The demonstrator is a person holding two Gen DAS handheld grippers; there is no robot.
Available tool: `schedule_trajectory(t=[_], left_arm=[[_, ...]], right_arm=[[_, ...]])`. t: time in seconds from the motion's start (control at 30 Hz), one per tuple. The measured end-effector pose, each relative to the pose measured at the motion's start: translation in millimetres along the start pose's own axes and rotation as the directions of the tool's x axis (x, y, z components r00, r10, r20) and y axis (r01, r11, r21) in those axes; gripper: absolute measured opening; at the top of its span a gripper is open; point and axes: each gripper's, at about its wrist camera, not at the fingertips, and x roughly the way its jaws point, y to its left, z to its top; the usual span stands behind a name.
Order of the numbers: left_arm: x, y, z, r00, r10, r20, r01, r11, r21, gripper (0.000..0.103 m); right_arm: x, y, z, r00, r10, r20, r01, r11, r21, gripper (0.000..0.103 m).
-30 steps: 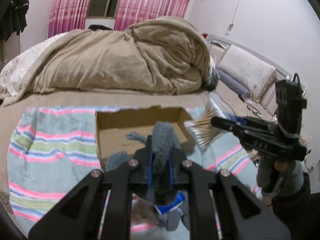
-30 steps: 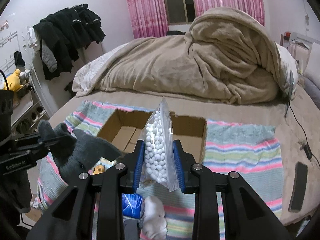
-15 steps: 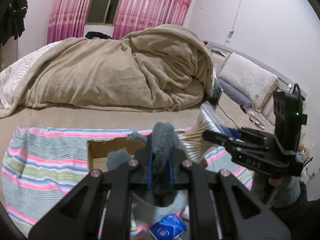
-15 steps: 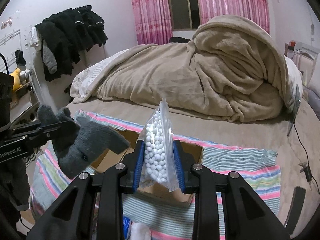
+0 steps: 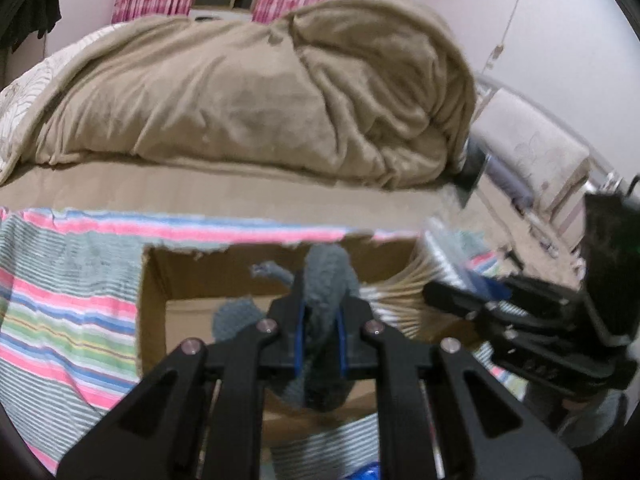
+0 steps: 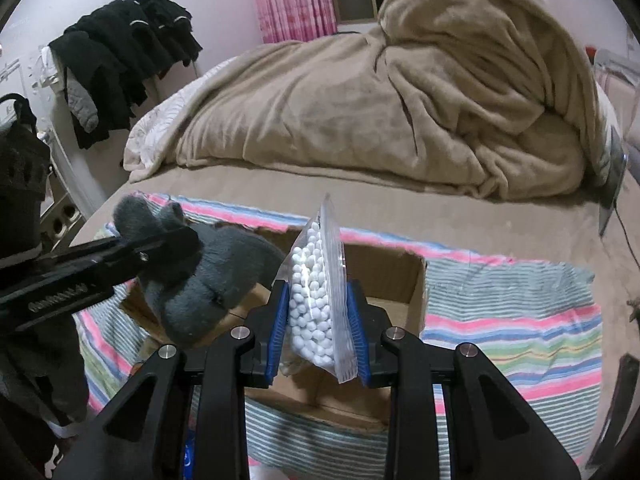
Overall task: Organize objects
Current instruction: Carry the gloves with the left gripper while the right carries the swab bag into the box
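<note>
My left gripper (image 5: 320,322) is shut on a grey plush toy (image 5: 326,280) and holds it over the open cardboard box (image 5: 154,292) on the striped cloth. The toy also shows in the right wrist view (image 6: 208,280), at the left, above the box (image 6: 416,288). My right gripper (image 6: 318,330) is shut on a clear bag of cotton swabs (image 6: 314,300), held over the box's middle. In the left wrist view the bag (image 5: 424,280) and the right gripper (image 5: 444,294) hang over the box's right side.
The box lies on a striped cloth (image 6: 508,320) on a bed with a heaped beige duvet (image 6: 400,100). Dark clothes (image 6: 120,52) hang at the left. A blue packet (image 5: 366,472) lies near the front. A dark flat object (image 6: 624,376) lies at the right.
Both grippers have tilted down and come in over the box, which now shows more of its inside. The toy and the bag sit closer together above it. Both stay gripped.
</note>
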Motion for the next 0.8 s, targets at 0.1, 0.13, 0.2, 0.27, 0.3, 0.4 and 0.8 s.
schedule_trajectory(t=[0.1, 0.13, 0.2, 0.27, 0.3, 0.4, 0.8], left_arm=[[15.3, 0.6, -8.7, 0.999, 0.03, -0.041, -0.03, 0.999, 0.013, 0.014], [19.3, 1.2, -10.6, 0.998, 0.039, -0.055, -0.038, 0.999, 0.017, 0.014], [26.4, 1.4, -14.0, 0.995, 0.058, -0.079, -0.056, 0.998, 0.026, 0.016], [28.6, 1.6, -15.7, 0.993, 0.076, -0.09, -0.073, 0.997, 0.036, 0.019], [28.9, 2.1, -16.0, 0.992, 0.083, -0.093, -0.08, 0.996, 0.035, 0.022], [28.3, 3.8, -14.8, 0.988, 0.11, -0.108, -0.107, 0.994, 0.031, 0.03], [-20.6, 7.7, -14.8, 0.99, 0.133, -0.053, -0.133, 0.991, 0.008, 0.077]], right_arm=[[11.7, 1.3, -4.3, 1.0, 0.001, -0.023, -0.001, 1.0, -0.006, 0.031], [16.0, 1.4, -6.0, 0.999, -0.001, -0.032, 0.001, 1.0, -0.008, 0.031], [24.7, 0.9, -10.8, 0.999, -0.006, -0.053, 0.006, 1.0, -0.009, 0.031], [29.5, -2.1, -13.8, 0.998, -0.012, -0.064, 0.012, 1.0, -0.001, 0.031], [30.6, -4.0, -14.8, 0.998, -0.014, -0.065, 0.014, 1.0, 0.006, 0.031], [29.7, -8.2, -16.0, 0.998, -0.019, -0.065, 0.021, 0.999, 0.024, 0.035], [-2.8, -0.9, -9.7, 0.998, -0.053, -0.018, 0.053, 0.998, 0.018, 0.075]])
